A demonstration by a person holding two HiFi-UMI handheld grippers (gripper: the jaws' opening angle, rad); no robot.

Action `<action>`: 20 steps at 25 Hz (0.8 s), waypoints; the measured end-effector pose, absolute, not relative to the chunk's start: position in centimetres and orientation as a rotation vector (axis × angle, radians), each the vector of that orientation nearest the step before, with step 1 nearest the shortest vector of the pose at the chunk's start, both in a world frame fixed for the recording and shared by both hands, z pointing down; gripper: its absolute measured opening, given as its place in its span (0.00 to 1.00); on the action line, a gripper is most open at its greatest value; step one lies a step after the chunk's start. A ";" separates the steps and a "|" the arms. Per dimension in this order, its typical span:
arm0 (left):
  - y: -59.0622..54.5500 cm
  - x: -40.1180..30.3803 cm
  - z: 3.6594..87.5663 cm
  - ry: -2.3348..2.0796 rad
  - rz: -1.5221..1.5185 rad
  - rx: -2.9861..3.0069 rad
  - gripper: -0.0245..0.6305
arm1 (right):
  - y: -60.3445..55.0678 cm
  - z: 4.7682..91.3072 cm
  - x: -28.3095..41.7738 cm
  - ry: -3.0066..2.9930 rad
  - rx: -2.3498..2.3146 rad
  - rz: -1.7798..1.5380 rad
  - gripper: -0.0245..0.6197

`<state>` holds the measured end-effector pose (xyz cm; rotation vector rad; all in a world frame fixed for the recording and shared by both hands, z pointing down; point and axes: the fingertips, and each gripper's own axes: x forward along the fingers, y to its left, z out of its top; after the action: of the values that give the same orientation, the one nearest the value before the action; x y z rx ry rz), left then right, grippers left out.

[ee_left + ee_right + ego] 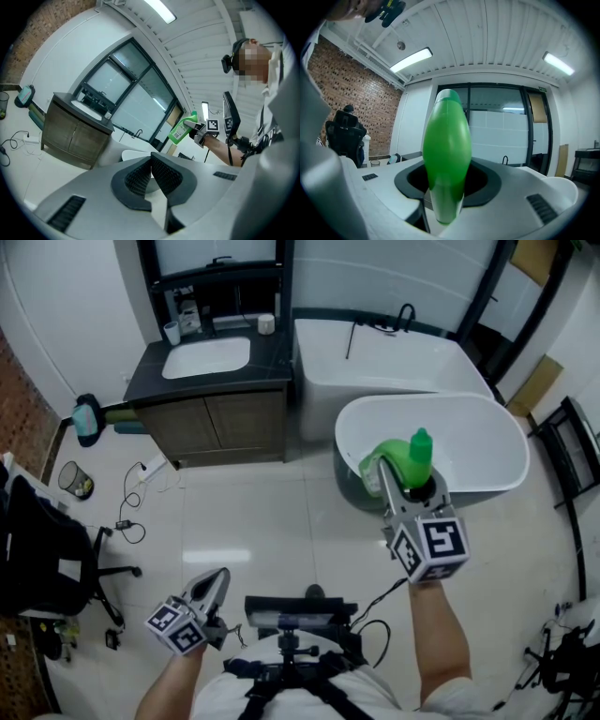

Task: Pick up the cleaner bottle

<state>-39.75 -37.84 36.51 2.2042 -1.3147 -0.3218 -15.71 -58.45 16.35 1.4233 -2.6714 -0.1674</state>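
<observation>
The green cleaner bottle (405,463) was off every surface, its cap uppermost, and in the head view it showed against the near left part of the oval bathtub (483,437); the right hand-held gripper (405,491) pinched it by the lower body, one jaw on each side, so that in the right gripper view the bottle rose straight up out of the gap between them; the gripper's marker cube (431,545) sat on the near side of the bathtub, with the person's bare forearm (441,638) running back from it; the left hand-held gripper (216,579) was well to the left of the bathtub and nearer the person, low over the pale tiled floor (272,512), its ribbed pads pressed together with nothing between them; just behind the bathtub stood a second, rectangular white tub (375,357) with a dark tap at its far edge; left of the bathtub, past the rectangular tub, was a dark wooden vanity (220,418) with a white sink (206,357) set in its dark tabletop and a small cup (172,331) at the back; far to the left of the bathtub a black office chair (42,549), a waste bin (75,481) and some loose cables (131,507) were on the floor.
</observation>
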 end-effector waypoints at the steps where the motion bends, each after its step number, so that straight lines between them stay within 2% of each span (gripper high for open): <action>1: -37.7 -39.8 36.5 -1.313 -0.321 2.204 0.03 | -58.3 16.2 -15.8 -2.671 1.424 -0.168 0.29; 20: -36.9 -41.5 36.7 -1.301 -0.322 2.207 0.03 | -57.1 15.5 -18.5 -2.687 1.397 -0.137 0.29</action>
<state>-41.52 -36.93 36.74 2.2065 -1.3013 -0.3223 -18.50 -57.13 15.51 1.3970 -2.6866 -0.1368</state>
